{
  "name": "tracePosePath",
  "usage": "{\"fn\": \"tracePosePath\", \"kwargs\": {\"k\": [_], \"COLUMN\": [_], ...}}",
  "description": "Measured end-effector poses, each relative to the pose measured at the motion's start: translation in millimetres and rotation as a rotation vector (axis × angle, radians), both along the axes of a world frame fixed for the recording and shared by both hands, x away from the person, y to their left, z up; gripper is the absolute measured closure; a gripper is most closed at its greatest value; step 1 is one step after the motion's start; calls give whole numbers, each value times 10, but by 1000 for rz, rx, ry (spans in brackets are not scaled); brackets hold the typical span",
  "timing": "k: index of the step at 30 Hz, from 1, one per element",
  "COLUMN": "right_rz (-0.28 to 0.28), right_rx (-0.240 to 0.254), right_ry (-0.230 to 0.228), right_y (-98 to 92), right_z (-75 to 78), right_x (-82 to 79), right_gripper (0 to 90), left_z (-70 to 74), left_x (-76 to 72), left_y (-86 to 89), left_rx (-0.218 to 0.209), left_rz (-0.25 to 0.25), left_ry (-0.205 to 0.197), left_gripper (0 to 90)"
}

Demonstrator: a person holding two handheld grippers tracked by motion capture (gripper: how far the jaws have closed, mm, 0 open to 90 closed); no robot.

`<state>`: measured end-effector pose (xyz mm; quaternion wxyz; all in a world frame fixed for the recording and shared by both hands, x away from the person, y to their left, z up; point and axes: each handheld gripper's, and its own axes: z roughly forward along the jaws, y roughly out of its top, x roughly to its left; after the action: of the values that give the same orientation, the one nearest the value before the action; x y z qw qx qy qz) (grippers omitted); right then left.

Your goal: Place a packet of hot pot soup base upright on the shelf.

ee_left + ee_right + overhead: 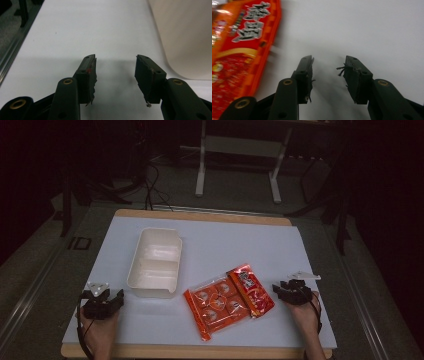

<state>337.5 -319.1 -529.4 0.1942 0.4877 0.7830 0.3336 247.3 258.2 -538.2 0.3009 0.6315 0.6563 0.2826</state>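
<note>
On the white table (210, 245) two red snack packs lie side by side near the front edge: a wide pack (216, 306) with four round pieces showing through its clear front, and a narrower pack (251, 290) touching its right side, both tilted so their tops lean toward the left. The right gripper (280, 291) rests on the table just right of the narrower pack, its tips near the pack's edge but apart from it; in the right gripper view its jaws stand spread with bare table between them (328, 75), and the pack (239, 50) lies off to the left of the left jaw, slightly blurred, not touched. A white two-compartment tray (154, 262) sits left of centre, long side running away from the person, both compartments holding nothing. The left gripper (116, 297) rests at the front left, just beside the tray's near corner. In the left gripper view its jaws are likewise spread over bare table (116, 72), with the tray's wall (185, 37) rising at the right, clear of the right jaw.
</note>
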Motion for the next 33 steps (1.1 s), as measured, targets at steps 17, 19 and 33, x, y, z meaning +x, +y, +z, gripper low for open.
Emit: {"fn": "tracePosePath", "kwargs": {"k": [17,19,33], "right_rz": [60,76,147], "right_rx": [98,118,160], "right_ry": [21,35,125], "right_y": [115,141,429], "right_z": [128,128,71], "right_x": [57,73,209], "right_gripper": [499,491,439], "left_z": [-35,-36,-44], "left_x": [15,13,18], "left_y": [-24,-16,-38], "left_rx": [-36,-39,-27], "left_rz": [-50,-48,-53], "left_ry": [2,4,8], "left_gripper": [511,509,498]}}
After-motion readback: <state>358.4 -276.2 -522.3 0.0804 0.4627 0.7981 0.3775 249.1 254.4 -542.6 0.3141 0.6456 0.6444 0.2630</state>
